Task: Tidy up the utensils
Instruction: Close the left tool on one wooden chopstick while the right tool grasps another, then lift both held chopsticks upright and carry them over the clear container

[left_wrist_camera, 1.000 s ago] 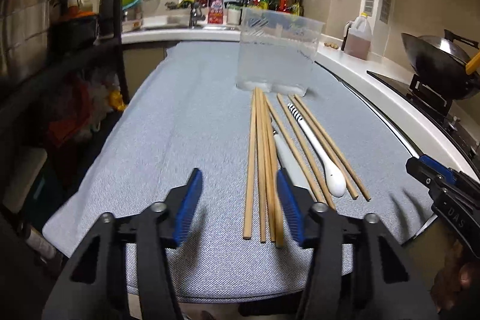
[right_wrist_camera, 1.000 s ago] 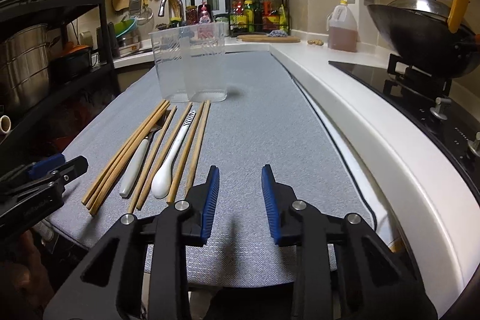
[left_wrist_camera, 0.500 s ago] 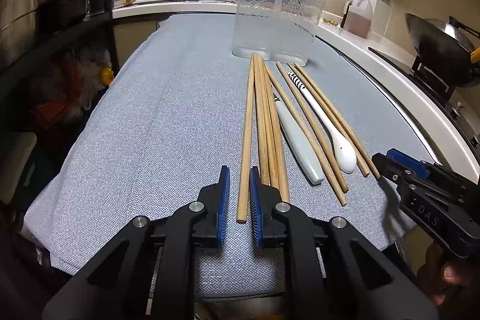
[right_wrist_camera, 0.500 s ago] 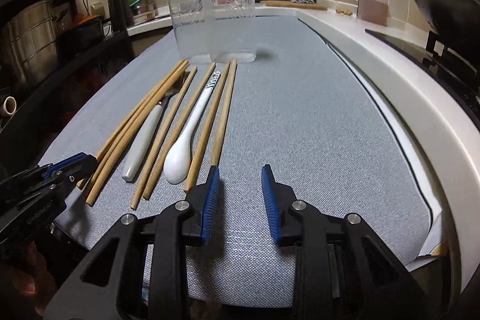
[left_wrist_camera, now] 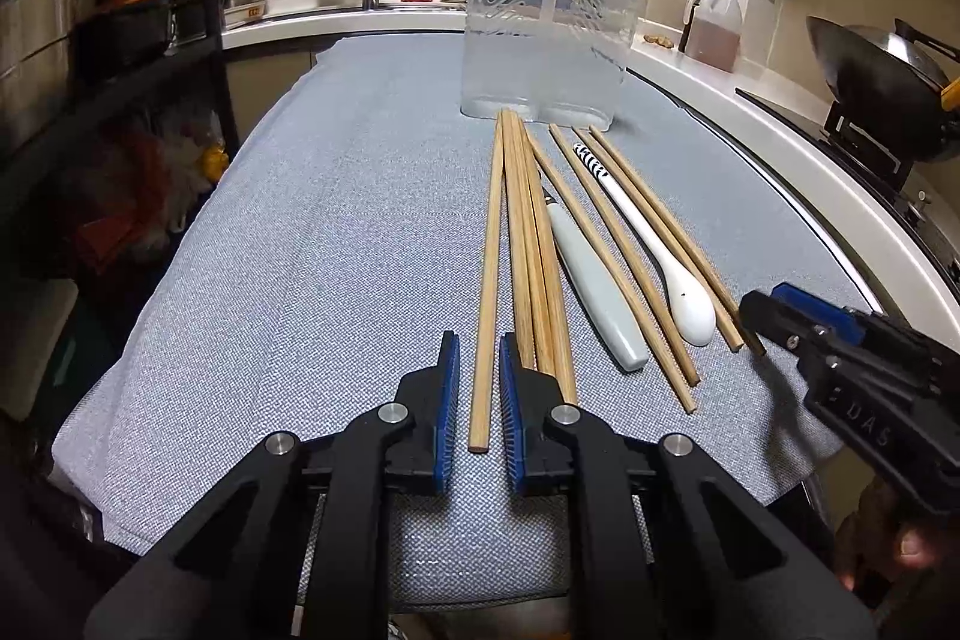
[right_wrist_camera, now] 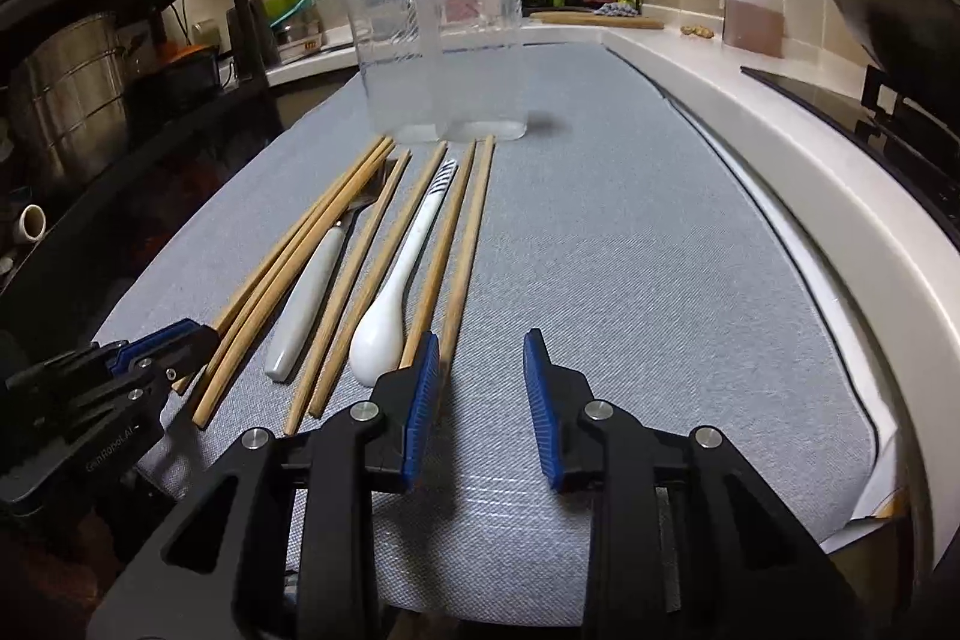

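Note:
Several wooden chopsticks lie in a row on the grey cloth, with a white spoon and a grey-handled fork among them. A clear two-part holder stands upright just beyond their far ends. My left gripper has its jaws narrowed on the near end of the leftmost chopstick, which still lies flat. My right gripper is open with only cloth between its fingers. Its left finger covers the near end of the rightmost chopstick.
A white counter edge and a black cooktop with a wok run along the right. A dark shelf rack with pots stands left. Sink, bottles and an oil jug are at the back.
My left jaws went from wide open to narrow around the leftmost chopstick's end. Both grippers moved in closer to the utensils' near ends.

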Motion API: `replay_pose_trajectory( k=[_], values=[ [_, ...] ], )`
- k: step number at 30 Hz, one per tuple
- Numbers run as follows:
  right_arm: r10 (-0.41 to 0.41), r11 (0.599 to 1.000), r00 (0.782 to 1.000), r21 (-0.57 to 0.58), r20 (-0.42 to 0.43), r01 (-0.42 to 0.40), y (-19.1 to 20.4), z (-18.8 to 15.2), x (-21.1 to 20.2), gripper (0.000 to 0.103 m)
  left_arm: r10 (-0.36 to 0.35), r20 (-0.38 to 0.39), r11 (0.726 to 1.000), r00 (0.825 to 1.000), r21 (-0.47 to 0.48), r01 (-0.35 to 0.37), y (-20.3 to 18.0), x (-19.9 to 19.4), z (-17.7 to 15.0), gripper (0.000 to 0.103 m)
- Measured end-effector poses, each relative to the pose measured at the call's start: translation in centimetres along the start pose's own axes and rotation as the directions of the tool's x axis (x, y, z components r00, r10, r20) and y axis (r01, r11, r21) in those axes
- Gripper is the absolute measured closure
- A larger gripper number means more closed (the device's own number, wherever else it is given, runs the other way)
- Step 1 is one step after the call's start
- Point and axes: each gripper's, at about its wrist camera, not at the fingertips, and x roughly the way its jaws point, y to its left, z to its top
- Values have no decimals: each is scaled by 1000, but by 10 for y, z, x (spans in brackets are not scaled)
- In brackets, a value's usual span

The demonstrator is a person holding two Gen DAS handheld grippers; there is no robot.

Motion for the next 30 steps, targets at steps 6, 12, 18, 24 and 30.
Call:
replay_pose_trajectory(
  k=[6, 12, 18, 24, 30],
  values=[
    [-21, 999, 1000, -32, -4, 21, 6, -3, 1, 87, 22, 27, 1000, 999, 19, -23, -3, 2, -1, 89],
    [-41, 997, 999, -59, 13, 42, 7, -6, -2, 98, 46, 61, 998, 997, 45, -49, -7, 3, -4, 95],
    [-129, 992, 991, -1, 37, 129, -14, -6, -9, 98, 52, 62, 998, 997, 18, -54, 3, 0, -3, 95],
    [-135, 990, 991, 46, 23, 133, -30, -8, -8, 95, 69, 67, 997, 995, 22, -70, 1, 1, -2, 95],
    [-124, 992, 992, 39, 29, 123, -28, -9, -8, 95, 78, 76, 996, 994, 26, -80, -1, 5, -1, 95]
  ],
)
